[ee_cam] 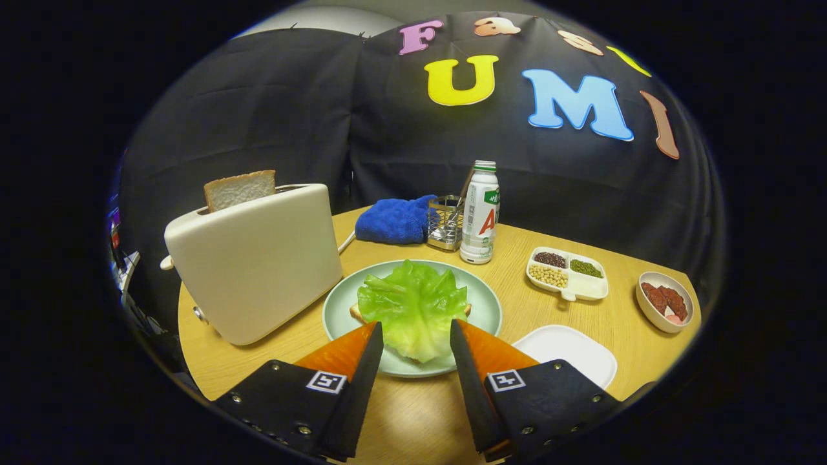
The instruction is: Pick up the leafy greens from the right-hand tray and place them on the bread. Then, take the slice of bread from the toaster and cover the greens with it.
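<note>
A green lettuce leaf lies spread over a slice of bread on a pale green plate. Only small edges of that bread peek out from under the leaf. My gripper hangs just above the plate's near rim, open, its fingertips either side of the leaf's near edge without pressing it. To the left stands a cream toaster with a second bread slice sticking up out of its slot. A white tray sits right of the plate, just beyond my right finger, with nothing on it.
Behind the plate stand a white bottle, a small metal holder and a blue cloth. To the right are a divided dish of beans and a bowl of reddish food. The table's edge runs close on the right.
</note>
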